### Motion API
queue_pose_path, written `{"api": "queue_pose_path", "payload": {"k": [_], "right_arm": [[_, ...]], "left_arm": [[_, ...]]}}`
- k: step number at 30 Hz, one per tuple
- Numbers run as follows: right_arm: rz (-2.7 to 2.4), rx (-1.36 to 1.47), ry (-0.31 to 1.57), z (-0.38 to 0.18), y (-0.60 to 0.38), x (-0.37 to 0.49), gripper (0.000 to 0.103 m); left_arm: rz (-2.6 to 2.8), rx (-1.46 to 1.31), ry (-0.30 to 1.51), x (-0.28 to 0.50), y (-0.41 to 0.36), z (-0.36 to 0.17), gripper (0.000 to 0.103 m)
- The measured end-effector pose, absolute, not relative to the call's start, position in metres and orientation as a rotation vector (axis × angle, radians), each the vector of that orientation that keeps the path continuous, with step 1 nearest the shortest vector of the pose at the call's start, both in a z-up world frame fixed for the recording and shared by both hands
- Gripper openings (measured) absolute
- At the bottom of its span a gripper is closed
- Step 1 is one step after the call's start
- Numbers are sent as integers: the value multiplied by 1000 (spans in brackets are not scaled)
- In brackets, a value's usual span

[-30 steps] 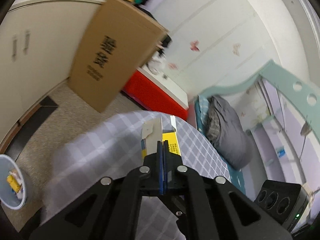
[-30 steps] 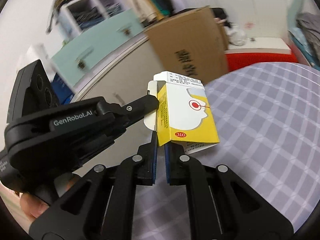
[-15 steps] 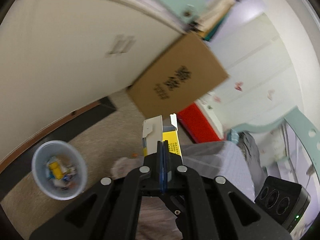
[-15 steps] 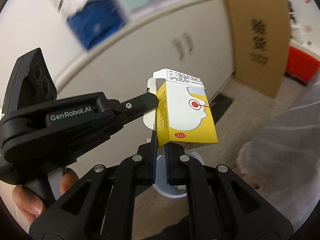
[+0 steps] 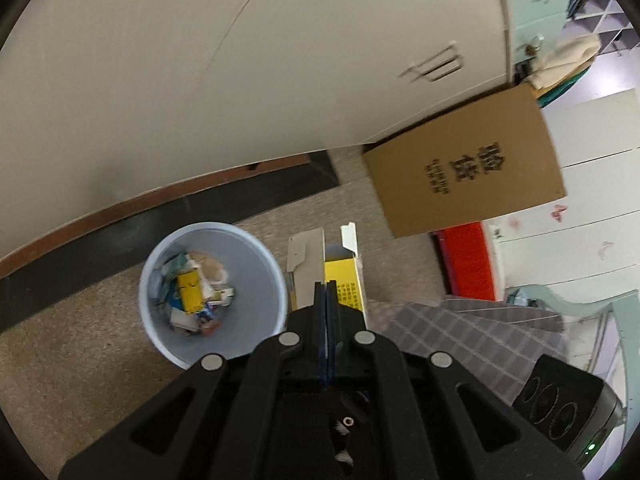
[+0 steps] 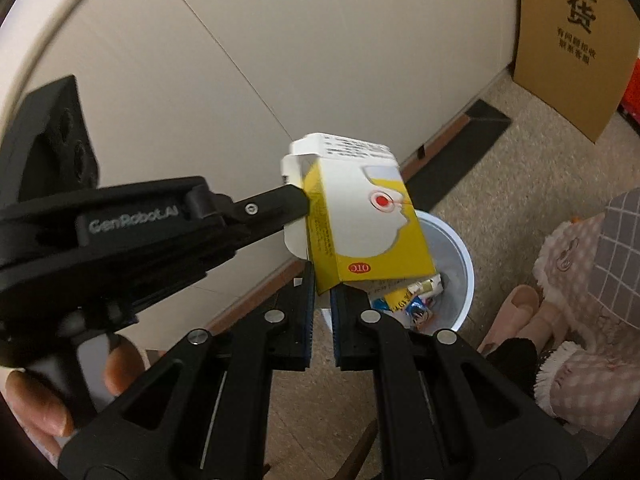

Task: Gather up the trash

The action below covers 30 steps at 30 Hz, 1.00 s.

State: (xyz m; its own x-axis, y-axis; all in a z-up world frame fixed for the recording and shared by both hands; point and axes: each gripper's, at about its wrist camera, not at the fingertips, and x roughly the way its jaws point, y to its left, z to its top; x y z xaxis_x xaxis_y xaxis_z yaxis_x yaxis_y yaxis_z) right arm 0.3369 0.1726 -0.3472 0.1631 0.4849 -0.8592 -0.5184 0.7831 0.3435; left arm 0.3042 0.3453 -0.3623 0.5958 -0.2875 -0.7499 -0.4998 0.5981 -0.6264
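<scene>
Right wrist view: a yellow-and-white medicine box [image 6: 356, 224] is pinched by its flap in the closed left gripper [image 6: 298, 204], while the right gripper [image 6: 322, 292], whose jaws have just been opening, is parted beneath it. A pale bin [image 6: 460, 280], part-filled with wrappers, lies directly below.

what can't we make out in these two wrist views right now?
- Left wrist view: where the left tongs pinch the yellow box is hidden by their own tips.
- Right wrist view: the bin is partly covered by the box and the right tongs; its litter is too small to identify.
- Print on the box top is blurred.
- The cardboard carton is cut off by the edge.
</scene>
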Motion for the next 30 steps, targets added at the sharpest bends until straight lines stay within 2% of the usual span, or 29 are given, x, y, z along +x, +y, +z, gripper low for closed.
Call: {"api": "queue_pose_path", "payload": {"k": [1,2,3,4,5,15,30], "right_arm": [[698,-40,1220,-353,173,337,21],[678,-38,1230,-360,173,340,30],[667,-30,1230,-363,171,342,57],[654,-25,1221,-365,169,344,59],[651,-31,1225,-367,166,345,59],[633,0,1190,-348,147,340,59],[566,68,971,-230,70,300,62]], "left_arm": [[160,-950,973,305,345,-367,4],[175,-940,990,308,346,-373,15],[198,-930,1004,308,347,-379,43],[232,-920,1006,307,349,-383,55],[251,-912,1001,306,353,-386,59],[289,-806,1031,298,348,-380,59],[317,-552,937,254,302,-278,62]]}}
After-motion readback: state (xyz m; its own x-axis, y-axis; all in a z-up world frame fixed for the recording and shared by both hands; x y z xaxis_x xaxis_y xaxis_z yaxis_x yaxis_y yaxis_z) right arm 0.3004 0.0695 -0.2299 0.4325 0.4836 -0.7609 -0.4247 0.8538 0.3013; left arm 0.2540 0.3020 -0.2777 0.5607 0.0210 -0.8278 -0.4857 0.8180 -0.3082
